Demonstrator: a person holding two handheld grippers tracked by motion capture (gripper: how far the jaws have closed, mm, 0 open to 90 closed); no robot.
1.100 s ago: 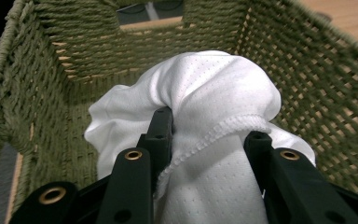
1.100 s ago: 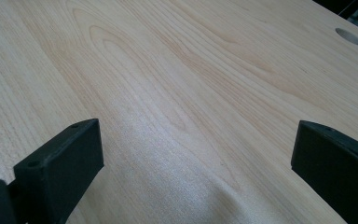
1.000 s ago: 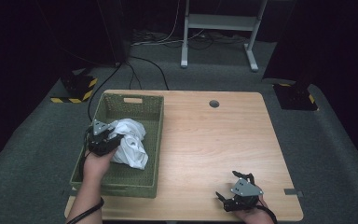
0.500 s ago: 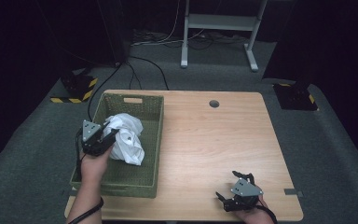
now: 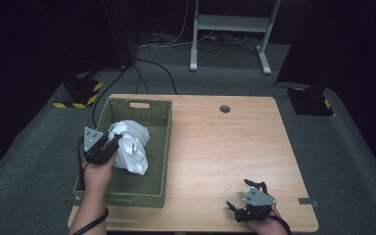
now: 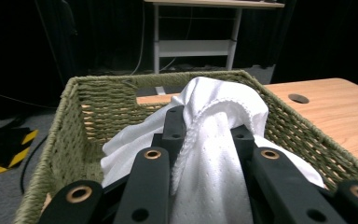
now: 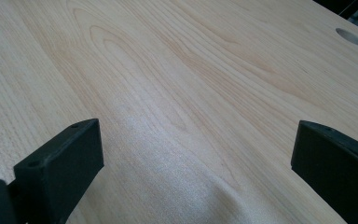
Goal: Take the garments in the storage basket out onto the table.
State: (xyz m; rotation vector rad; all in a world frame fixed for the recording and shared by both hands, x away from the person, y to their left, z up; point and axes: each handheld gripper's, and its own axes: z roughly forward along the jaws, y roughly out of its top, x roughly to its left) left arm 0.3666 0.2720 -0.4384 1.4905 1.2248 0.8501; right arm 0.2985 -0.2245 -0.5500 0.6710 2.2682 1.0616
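We are pinching the crumpled white cloth [image 6: 214, 154] in our left gripper [image 5: 108, 147], jaws just closing on it, inside the green woven basket [image 5: 127, 193] at the table's [image 5: 215, 147] left edge. Next, we judge, lifting it clear. Our right gripper [image 5: 247, 211] is resting wide open, empty, near the front right corner.

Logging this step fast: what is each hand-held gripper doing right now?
Left hand-held gripper: its jaws have just been closing, now shut on the white cloth in the basket.
Right hand-held gripper: open, holding nothing.
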